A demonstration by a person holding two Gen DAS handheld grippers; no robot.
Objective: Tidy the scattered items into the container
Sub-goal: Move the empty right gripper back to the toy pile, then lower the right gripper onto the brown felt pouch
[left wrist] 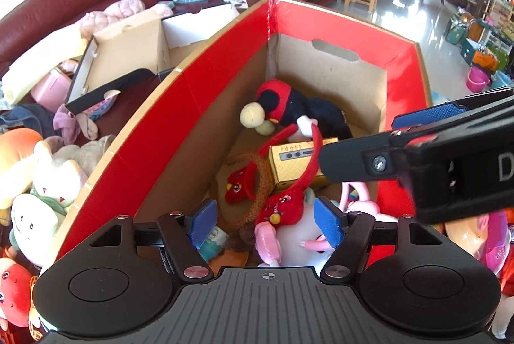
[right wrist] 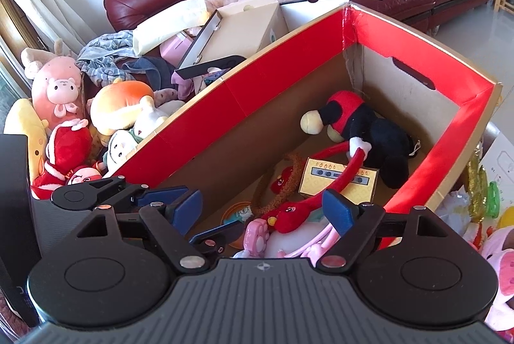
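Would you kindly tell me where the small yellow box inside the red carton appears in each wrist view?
Left wrist: the yellow box lies right of centre on the carton floor, a red headband arching across it.
Right wrist: the yellow box lies right of centre, lower half, under that headband.
Shared landmark: the black-and-red plush just beyond it.

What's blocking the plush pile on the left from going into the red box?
Nothing visible inside: the red box is open-topped with bare floor left. Only its tall left wall separates the plush pile from it, so toys must be lifted over.
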